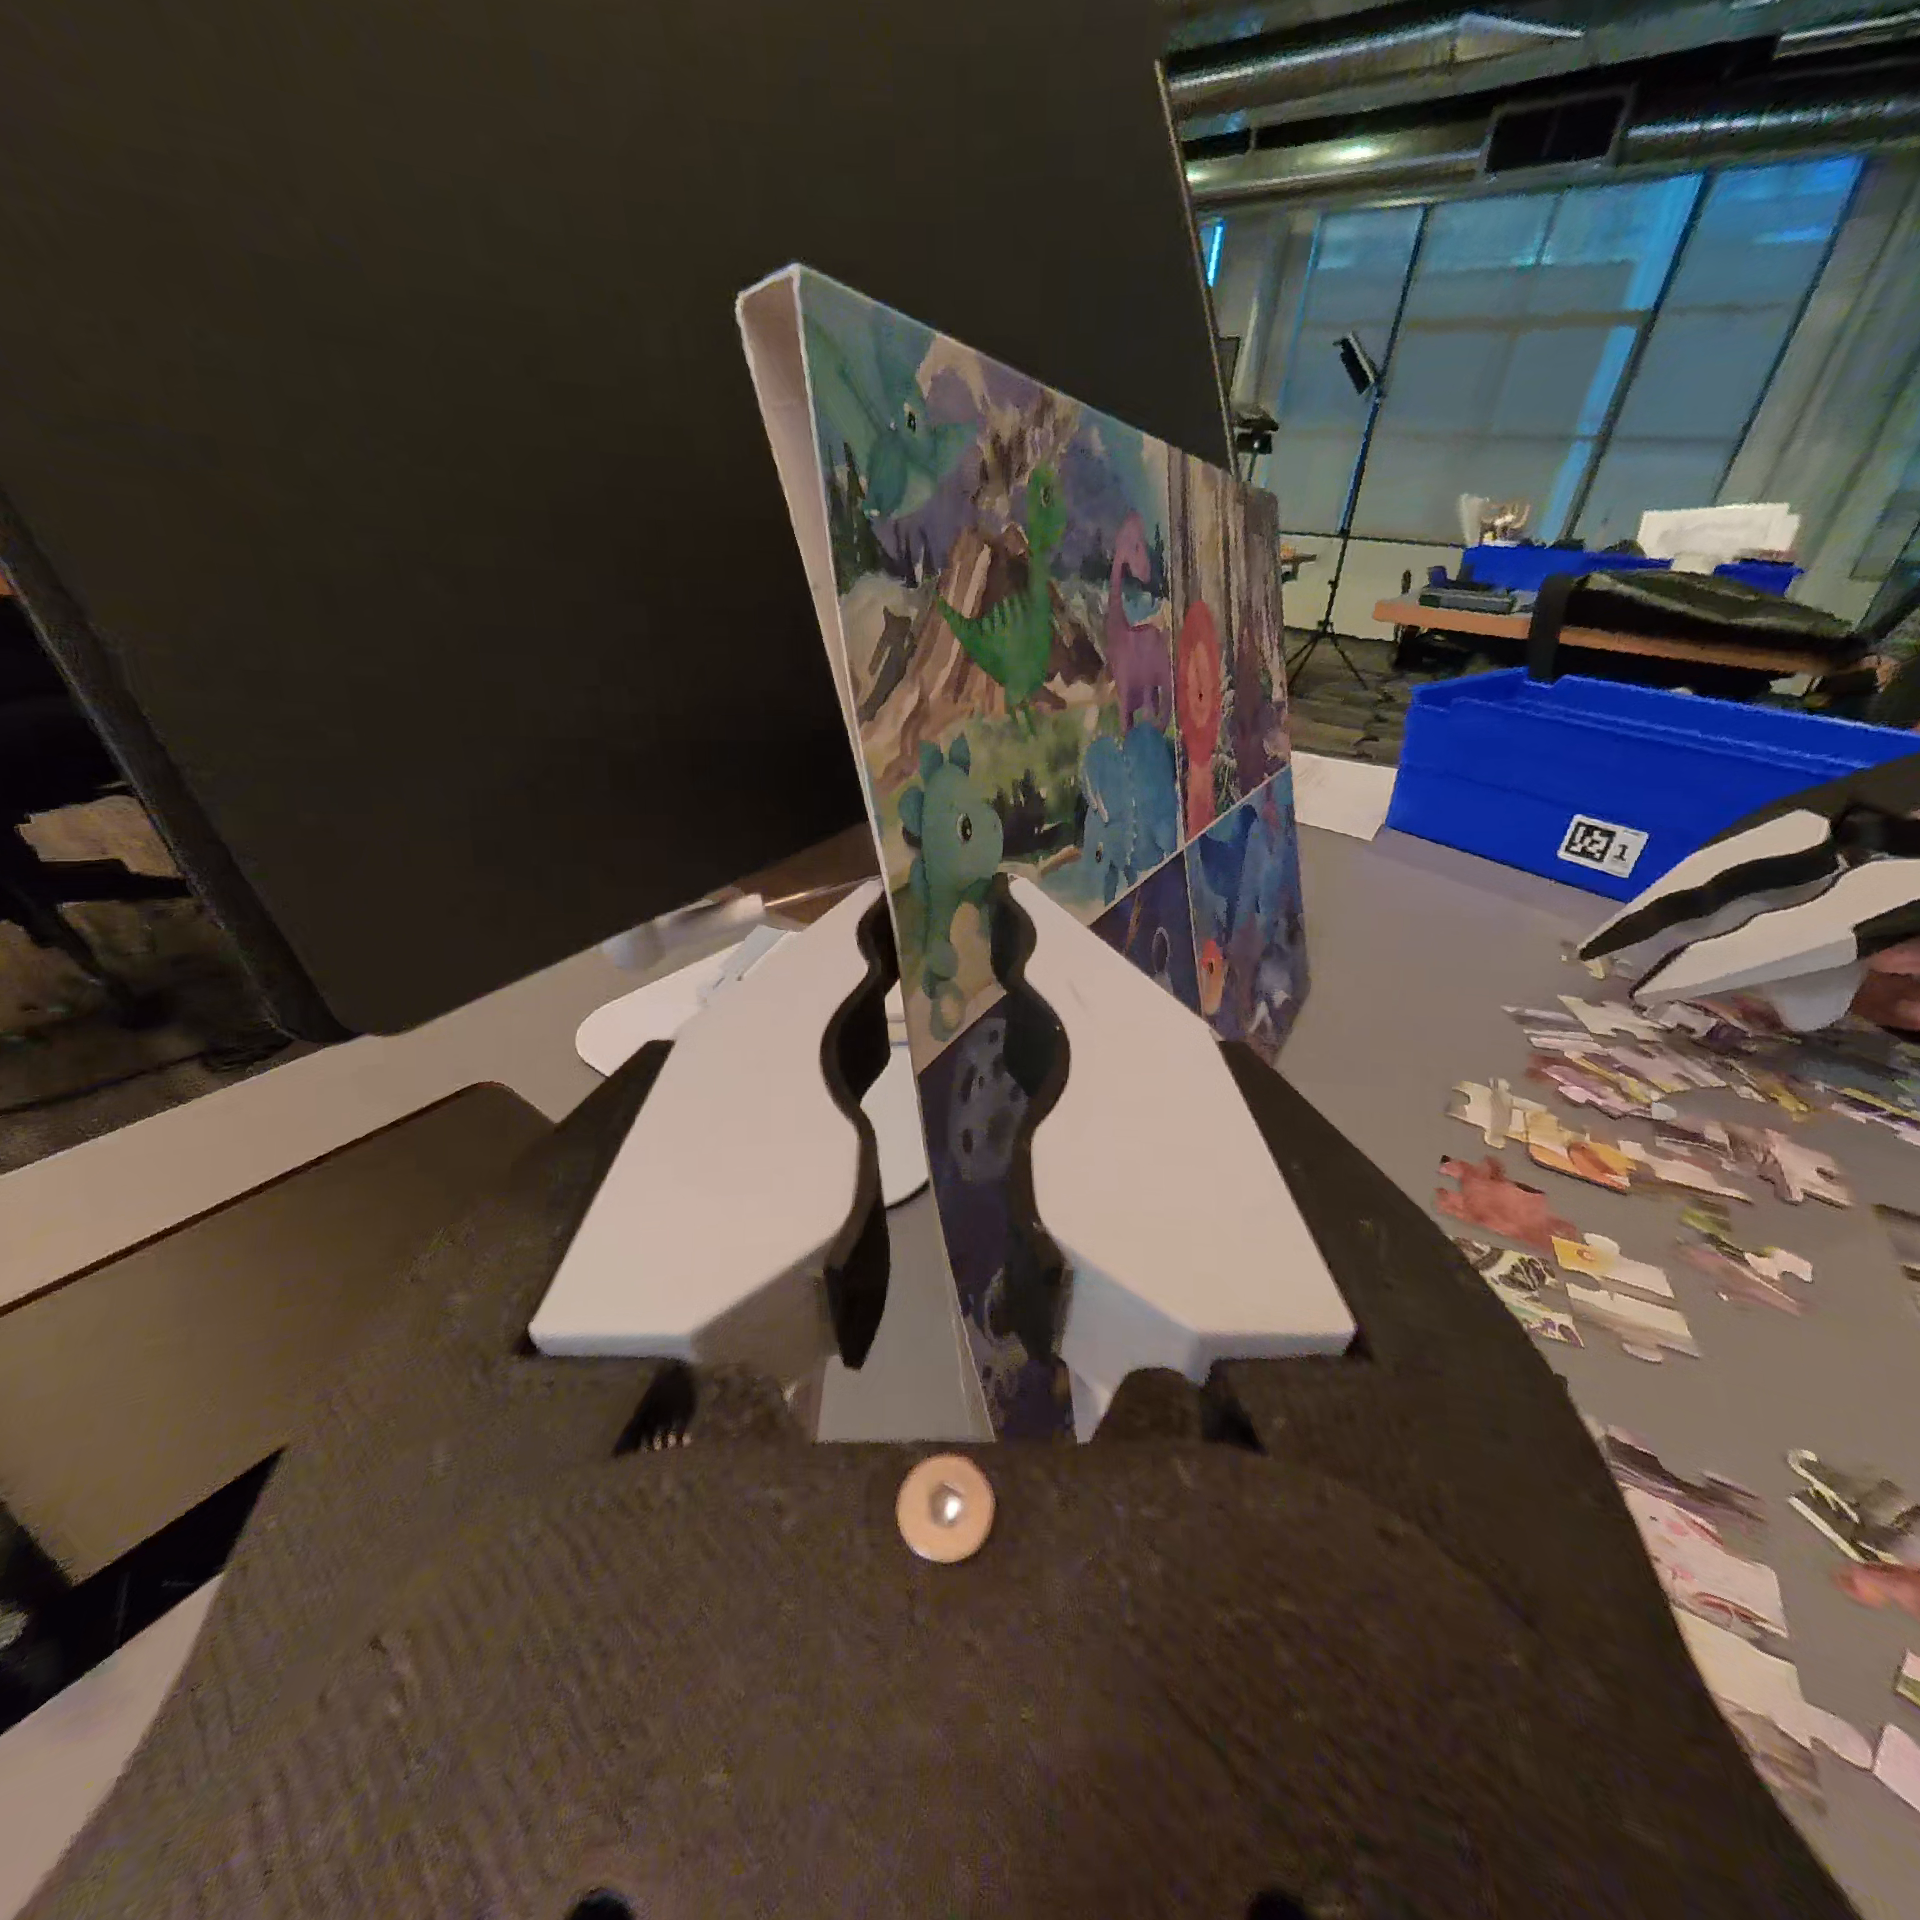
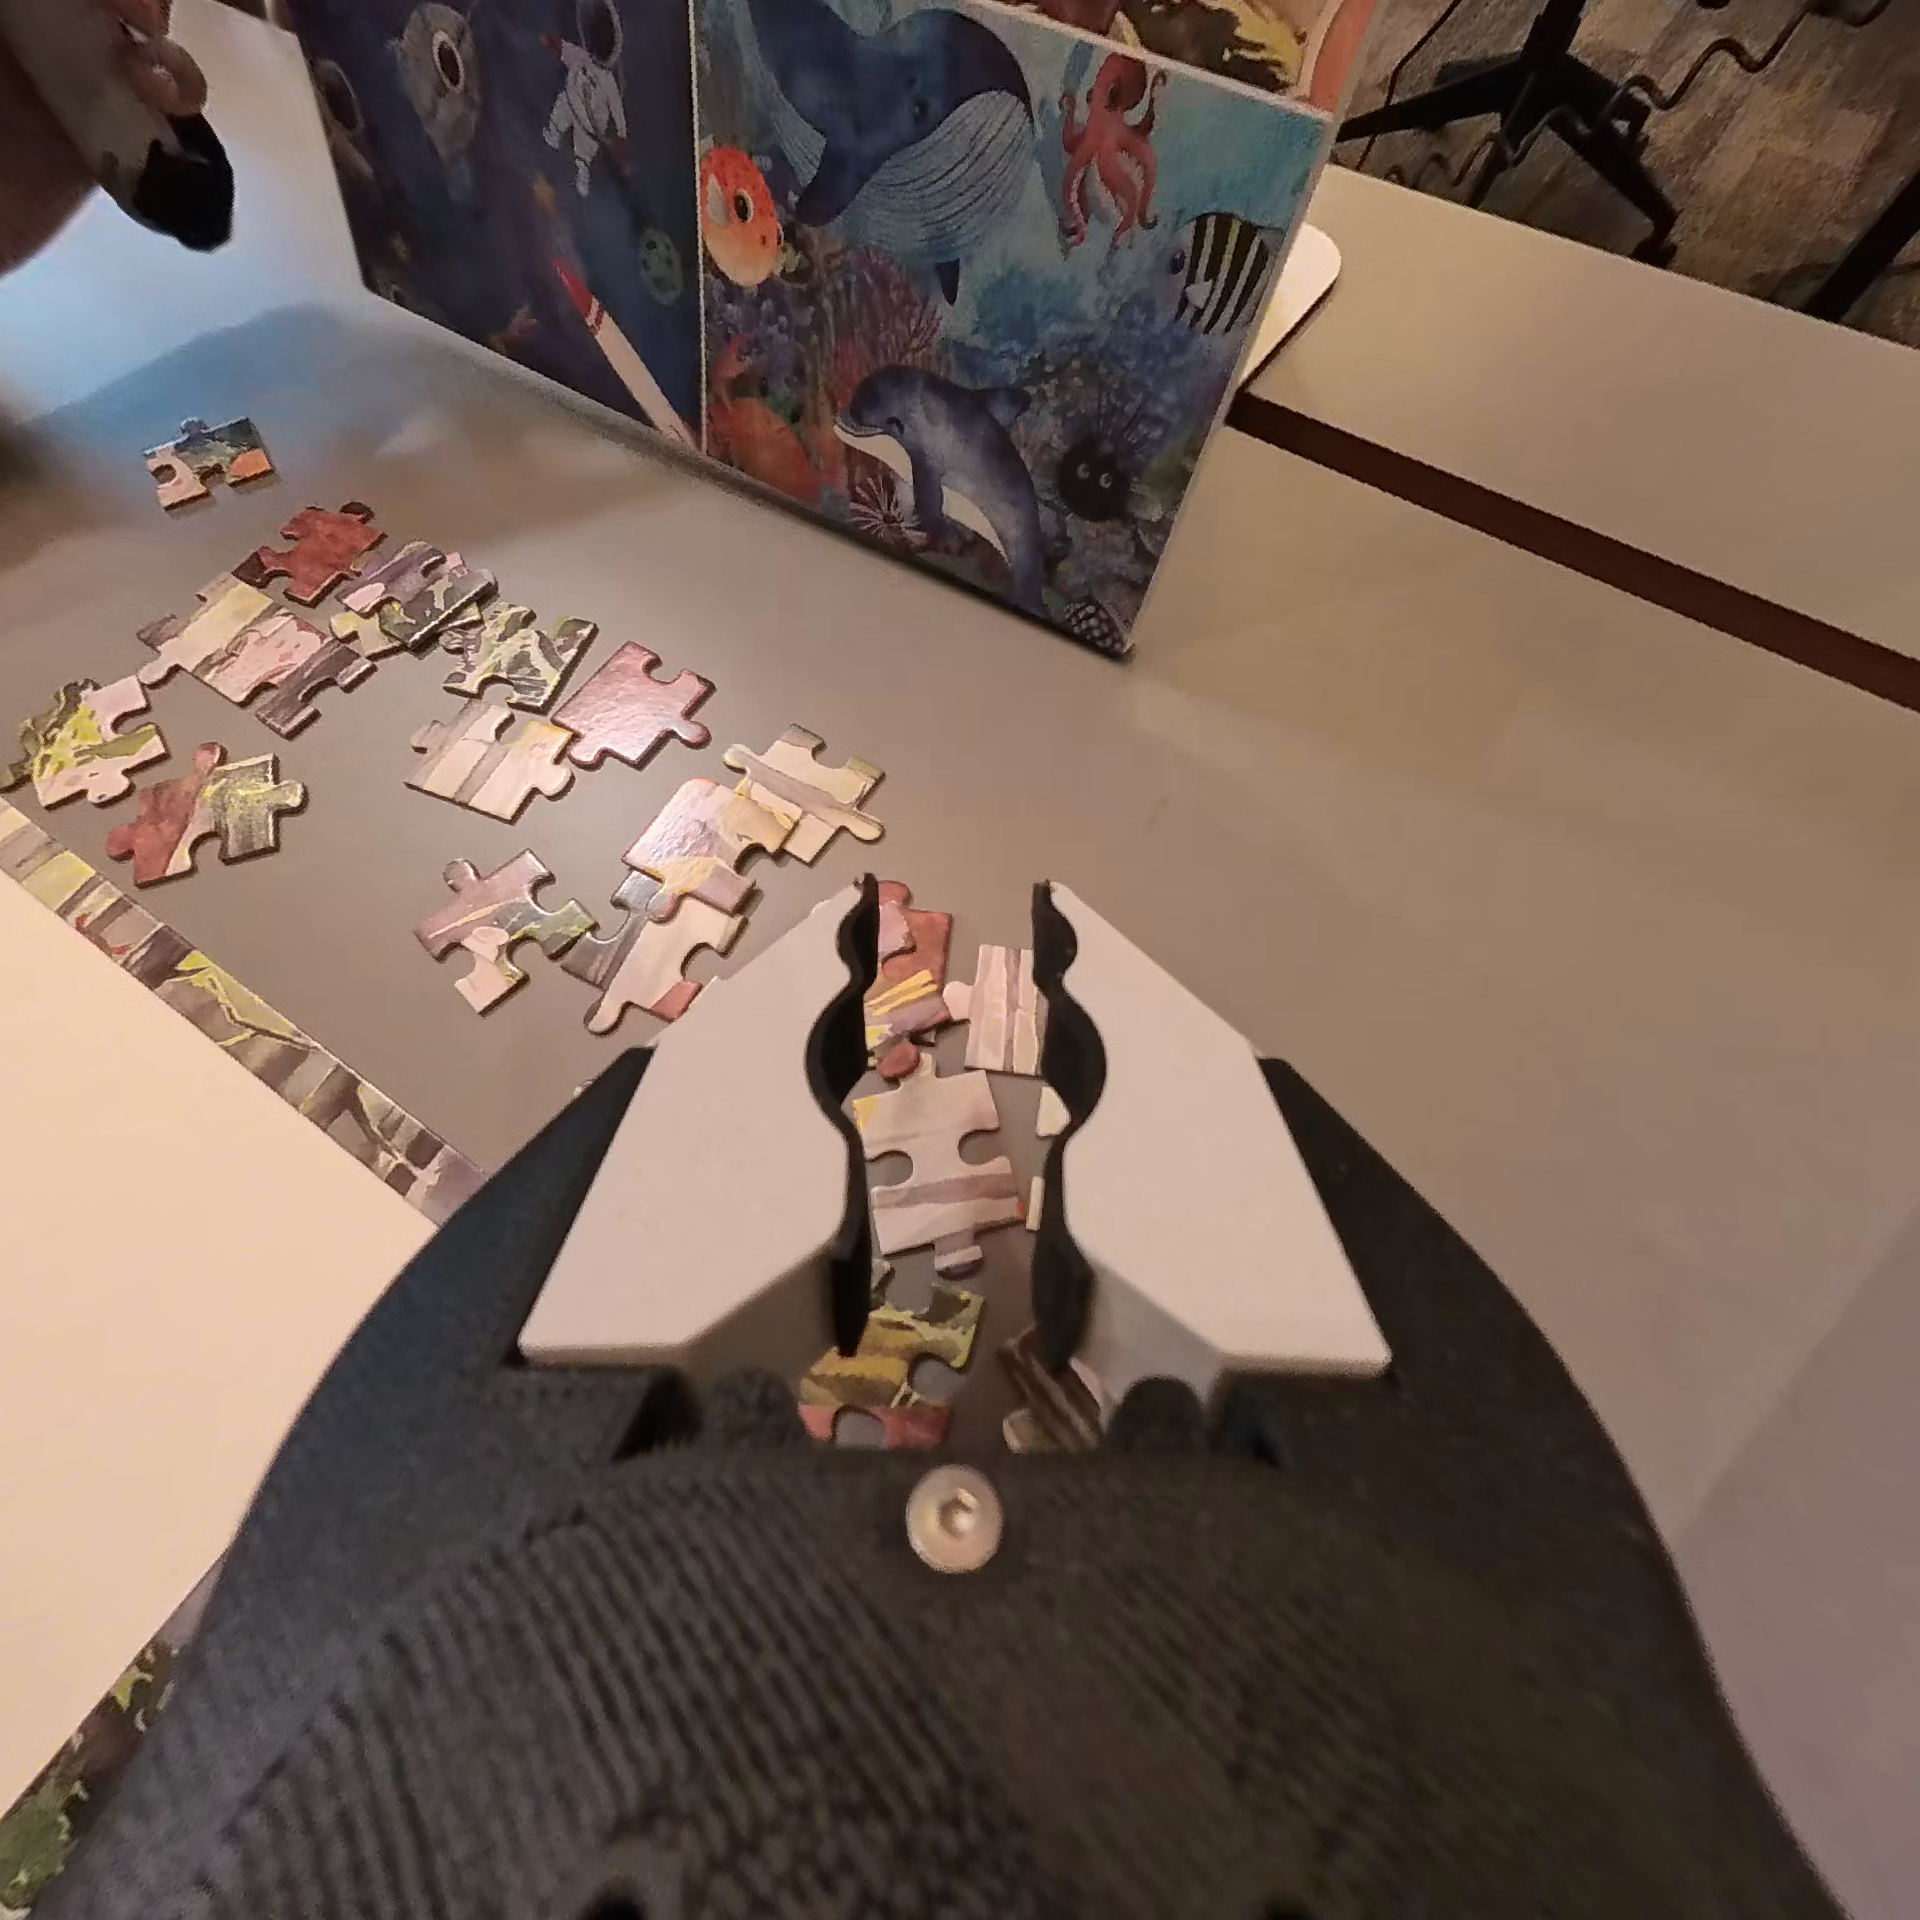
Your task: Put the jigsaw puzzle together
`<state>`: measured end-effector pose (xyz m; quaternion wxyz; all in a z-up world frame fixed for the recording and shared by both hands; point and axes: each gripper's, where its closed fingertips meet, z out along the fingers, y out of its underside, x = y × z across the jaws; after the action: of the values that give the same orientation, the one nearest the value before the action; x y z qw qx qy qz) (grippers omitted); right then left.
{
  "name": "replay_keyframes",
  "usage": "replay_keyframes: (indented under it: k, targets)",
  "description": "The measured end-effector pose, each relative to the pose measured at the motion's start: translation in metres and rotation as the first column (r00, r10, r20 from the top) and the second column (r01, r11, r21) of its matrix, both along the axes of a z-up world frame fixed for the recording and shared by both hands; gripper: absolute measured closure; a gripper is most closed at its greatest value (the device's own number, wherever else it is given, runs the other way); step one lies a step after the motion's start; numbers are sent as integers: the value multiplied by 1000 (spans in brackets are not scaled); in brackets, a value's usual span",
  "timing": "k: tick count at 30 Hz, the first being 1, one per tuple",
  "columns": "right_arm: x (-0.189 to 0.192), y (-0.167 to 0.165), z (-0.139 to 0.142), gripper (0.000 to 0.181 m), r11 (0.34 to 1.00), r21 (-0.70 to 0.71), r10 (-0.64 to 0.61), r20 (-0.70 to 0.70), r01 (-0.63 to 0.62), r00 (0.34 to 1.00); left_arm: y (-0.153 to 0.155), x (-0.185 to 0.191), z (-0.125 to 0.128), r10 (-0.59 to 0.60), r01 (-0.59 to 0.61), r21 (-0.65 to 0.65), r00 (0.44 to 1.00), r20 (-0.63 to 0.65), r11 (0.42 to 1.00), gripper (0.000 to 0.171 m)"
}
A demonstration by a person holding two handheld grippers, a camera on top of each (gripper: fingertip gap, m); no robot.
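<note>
My left gripper [image 1: 948, 904] is shut on the edge of the puzzle box [image 1: 1029, 644], a flat box printed with dinosaurs and sea animals, which stands upright on the grey table [image 1: 1403, 997]. The box also shows in the right wrist view [image 2: 935, 260]. Several loose puzzle pieces [image 2: 499, 727] lie face up on the table to its left. My right gripper [image 2: 954, 899] is open and empty, hovering low over a few pieces [image 2: 935, 1153] that show between its fingers. It also shows in the left wrist view [image 1: 1714, 935]. A joined strip of edge pieces [image 2: 239, 997] runs along a white board [image 2: 156, 1195].
A blue bin [image 1: 1621, 769] stands at the table's far side. A white round-cornered board [image 2: 1304, 270] lies behind the box. A dark seam [image 2: 1558, 530] crosses the table to the right. A hand and the left gripper's dark body [image 2: 177, 177] are at the upper left. A black backdrop [image 1: 520, 416] stands beyond.
</note>
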<state>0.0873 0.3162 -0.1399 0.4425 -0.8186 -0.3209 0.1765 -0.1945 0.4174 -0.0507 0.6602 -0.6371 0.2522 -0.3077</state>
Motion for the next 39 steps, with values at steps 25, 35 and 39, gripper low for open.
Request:
replay_keyframes:
  k: [25,35,39]
  targets:
    - [3,-1,3,154,1000,7,-2,3,2,1000,-5,-7,-3,23,-23,40,1000,-8,999,124]
    - [5,-1,2,154,1000,9,-4,5,4,1000,-12,-31,14,144,-150,123,988,57,981,117]
    - [6,-1,3,154,1000,12,-4,4,4,1000,-18,-49,24,227,-242,170,968,107,955,116]
